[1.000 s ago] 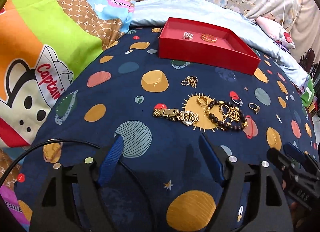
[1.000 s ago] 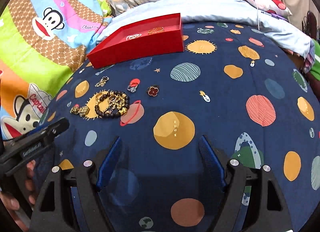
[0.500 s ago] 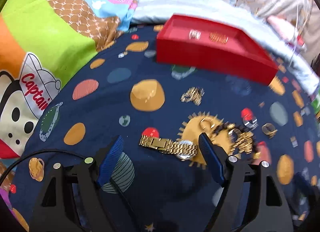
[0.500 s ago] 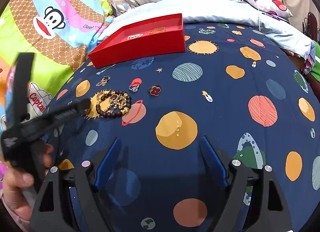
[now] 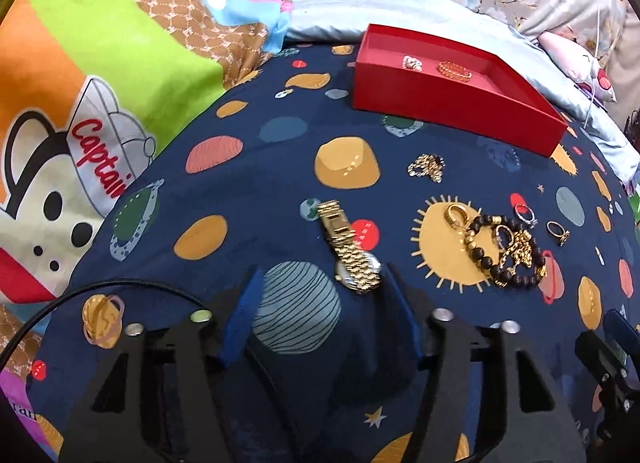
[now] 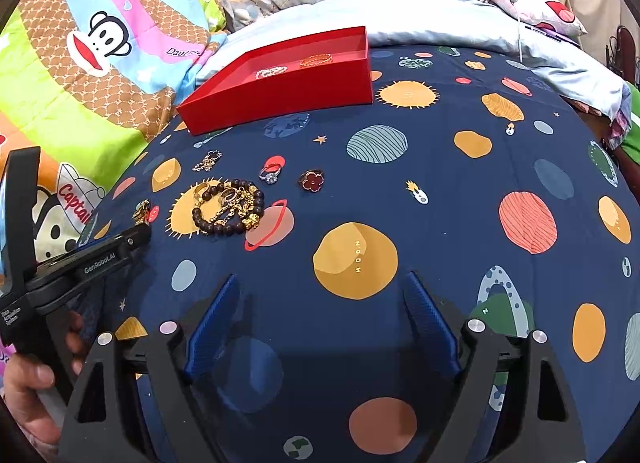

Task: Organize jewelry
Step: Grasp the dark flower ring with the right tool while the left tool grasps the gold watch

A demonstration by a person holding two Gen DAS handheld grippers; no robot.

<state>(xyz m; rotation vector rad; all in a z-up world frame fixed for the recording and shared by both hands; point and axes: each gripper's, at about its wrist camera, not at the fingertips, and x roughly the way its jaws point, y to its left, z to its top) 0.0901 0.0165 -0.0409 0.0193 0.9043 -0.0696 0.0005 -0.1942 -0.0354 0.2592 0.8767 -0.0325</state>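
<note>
A gold watch [image 5: 350,251] lies on the dark planet-print bedspread [image 5: 280,183]. Its dial end sits between my left gripper's [image 5: 322,295] blue fingertips [image 5: 394,283], close to the right one. The jaws are closing and the pads do not press on the watch. In the right wrist view a hand [image 6: 28,379] holds the left gripper [image 6: 136,235], which hides most of the watch [image 6: 142,211]. A dark bead bracelet tangled with gold chains [image 5: 508,251] [image 6: 228,211] lies to the right. My right gripper [image 6: 320,315] stands open over bare bedspread.
A red tray [image 5: 452,103] [image 6: 280,103] at the back holds a pearly piece [image 5: 412,62] and a gold bracelet [image 5: 454,70]. Loose on the spread are a gold ring [image 5: 456,215], silver ring [image 6: 270,174], red clover ring [image 6: 312,180] and small chain [image 5: 427,167]. A cartoon quilt [image 5: 100,83] rises on the left.
My left gripper came forward and down to the watch and its jaws narrowed. The watch turned from lying crosswise to pointing away. The right gripper stayed still.
</note>
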